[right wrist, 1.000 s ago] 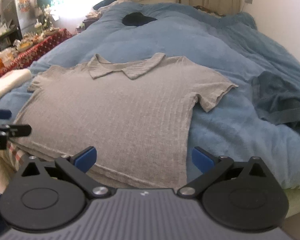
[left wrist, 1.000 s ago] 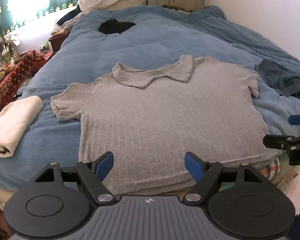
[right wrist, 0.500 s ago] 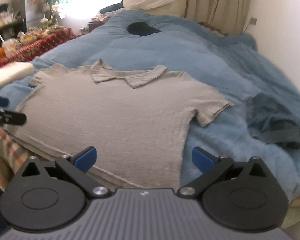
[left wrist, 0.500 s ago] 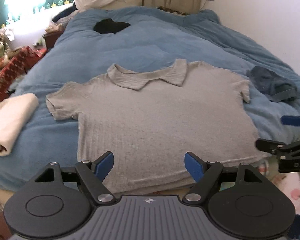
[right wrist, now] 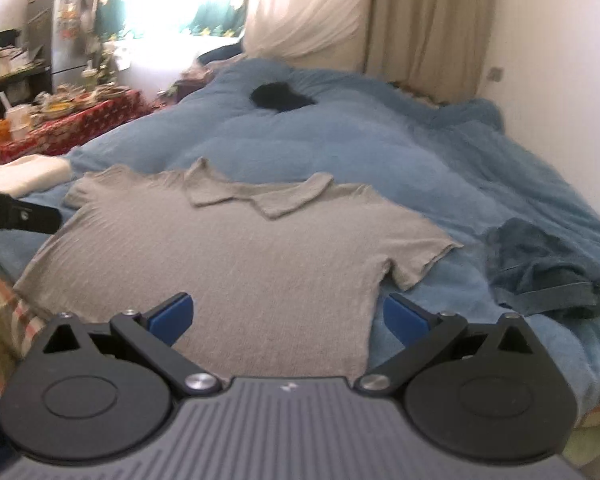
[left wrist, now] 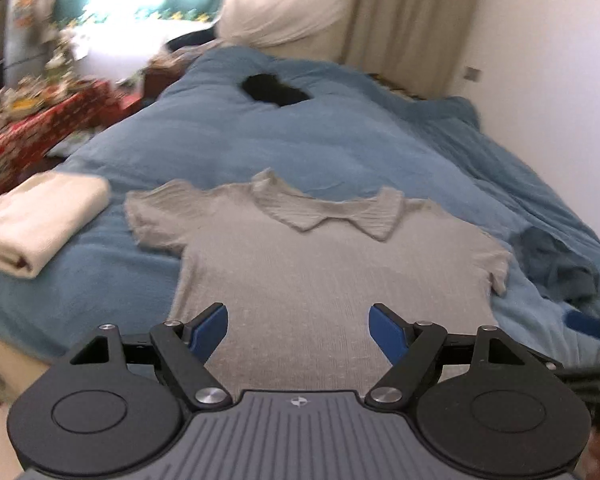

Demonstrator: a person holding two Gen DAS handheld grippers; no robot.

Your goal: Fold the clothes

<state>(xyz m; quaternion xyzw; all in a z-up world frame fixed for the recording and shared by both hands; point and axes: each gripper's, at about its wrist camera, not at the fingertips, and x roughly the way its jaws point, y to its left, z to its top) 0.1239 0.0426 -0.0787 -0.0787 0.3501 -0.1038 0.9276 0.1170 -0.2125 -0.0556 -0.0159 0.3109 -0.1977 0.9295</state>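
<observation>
A grey ribbed collared shirt [left wrist: 324,272] lies flat, front up, on the blue blanket [left wrist: 320,148], its collar toward the far end and its hem at the near bed edge. My left gripper [left wrist: 298,326] hovers over the lower middle of the shirt, open, with nothing between its blue pads. My right gripper [right wrist: 288,316] hangs over the shirt [right wrist: 228,256] near its lower right side seam, open and empty too. One blue pad of the right gripper shows at the right edge of the left wrist view [left wrist: 586,323].
A folded cream cloth [left wrist: 32,224] rests at the bed's left side. A crumpled dark blue garment [right wrist: 540,268] lies right of the shirt. A black item [right wrist: 280,96] sits far up the bed. A cluttered red-clothed table [right wrist: 60,124] stands left; a wall runs along the right.
Both grippers have lifted and tilted up, so more of the room and curtains shows. The left view has rolled. The shirt lies as before, and both grippers stay open.
</observation>
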